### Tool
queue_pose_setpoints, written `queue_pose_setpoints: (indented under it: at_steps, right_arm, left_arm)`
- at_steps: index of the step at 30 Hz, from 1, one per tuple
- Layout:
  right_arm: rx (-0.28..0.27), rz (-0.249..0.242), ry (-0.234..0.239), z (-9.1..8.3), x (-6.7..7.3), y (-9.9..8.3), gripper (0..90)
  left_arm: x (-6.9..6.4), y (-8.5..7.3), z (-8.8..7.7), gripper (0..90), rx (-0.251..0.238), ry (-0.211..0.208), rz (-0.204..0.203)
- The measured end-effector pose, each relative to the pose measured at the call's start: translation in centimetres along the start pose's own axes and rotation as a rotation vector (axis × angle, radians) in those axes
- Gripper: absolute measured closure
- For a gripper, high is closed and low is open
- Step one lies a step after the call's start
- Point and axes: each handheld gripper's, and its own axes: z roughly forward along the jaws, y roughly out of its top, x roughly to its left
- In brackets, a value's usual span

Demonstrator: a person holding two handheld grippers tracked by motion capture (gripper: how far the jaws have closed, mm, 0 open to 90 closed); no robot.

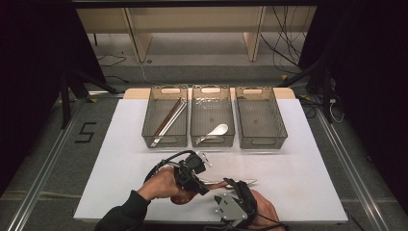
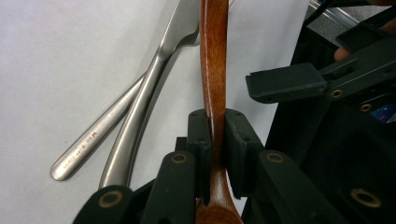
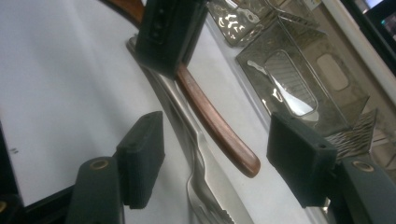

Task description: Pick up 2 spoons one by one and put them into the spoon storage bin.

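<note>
My left gripper [image 2: 214, 126] is shut on the handle of a wooden spoon [image 2: 212, 70], whose handle points away over the white table. In the high view the left gripper [image 1: 199, 185] sits near the front edge, with the wooden spoon [image 1: 219, 184] reaching right. Two metal utensils [image 2: 140, 107] lie crossed beside the spoon. My right gripper [image 3: 219, 158] is open; the spoon's handle tip [image 3: 224, 135] and a serrated metal utensil [image 3: 205, 191] lie between its jaws, untouched. In the high view the right gripper [image 1: 232, 185] sits just right of the left one.
Three clear bins stand in a row at the back: the left bin [image 1: 144, 130] holds chopsticks [image 1: 168, 120], the middle bin [image 1: 211, 88] holds a white spoon [image 1: 217, 130], and the right bin [image 1: 284, 130] has nothing in it. The white table top [image 1: 298, 183] ends near my hands.
</note>
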Motion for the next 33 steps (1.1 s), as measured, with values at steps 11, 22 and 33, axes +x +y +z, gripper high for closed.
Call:
queue_pose_setpoints:
  at_steps: [11,22,33]
  right_arm:
    - [0.026,-0.122,-0.04,0.3,1.0,0.2,46.6]
    - [0.04,-0.23,-0.086,0.5,1.6,0.0,64.9]
    - [0.042,-0.297,-0.081,0.5,2.1,0.0,75.1]
  left_arm:
    - [-0.7,0.3,0.2,80.9,0.03,-0.024,0.025]
    - [-1.0,0.5,0.2,80.8,0.044,-0.037,0.041]
    - [-1.5,0.7,0.2,80.8,0.049,-0.051,0.053]
